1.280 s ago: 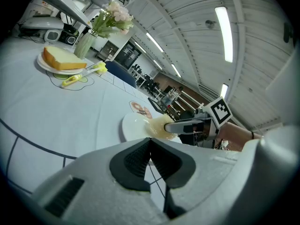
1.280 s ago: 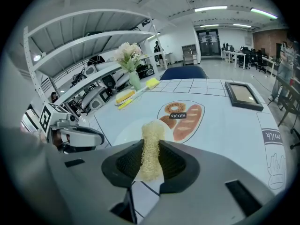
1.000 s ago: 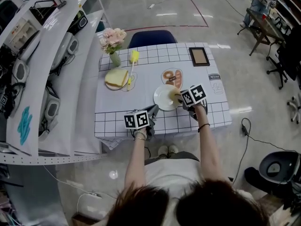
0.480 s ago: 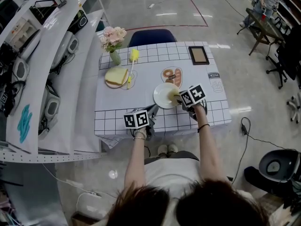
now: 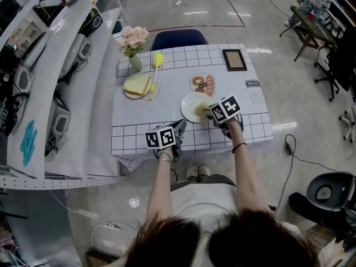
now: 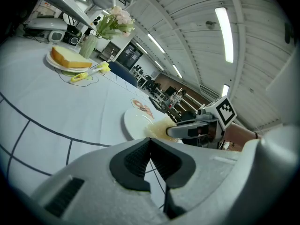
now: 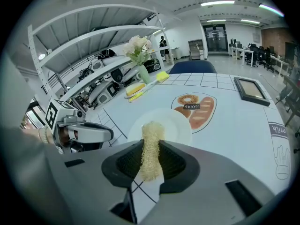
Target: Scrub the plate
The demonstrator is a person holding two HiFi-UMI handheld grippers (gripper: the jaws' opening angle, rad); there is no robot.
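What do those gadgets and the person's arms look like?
The left tool and right tool are light grey, with black ribbed pads and a white cube of black square markers each. The arms are bare; a bracelet and a dark wristband are worn.

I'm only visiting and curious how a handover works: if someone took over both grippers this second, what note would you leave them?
Right gripper: shut on the yellow scrub pad, whose tip is at the near rim of the white plate.
Left gripper: shut, empty, by the front edge of the table, left of the plate.
Done: pad gripped and brought to the plate; how much is scrubbed cannot be told.
Left: scrub across the plate.
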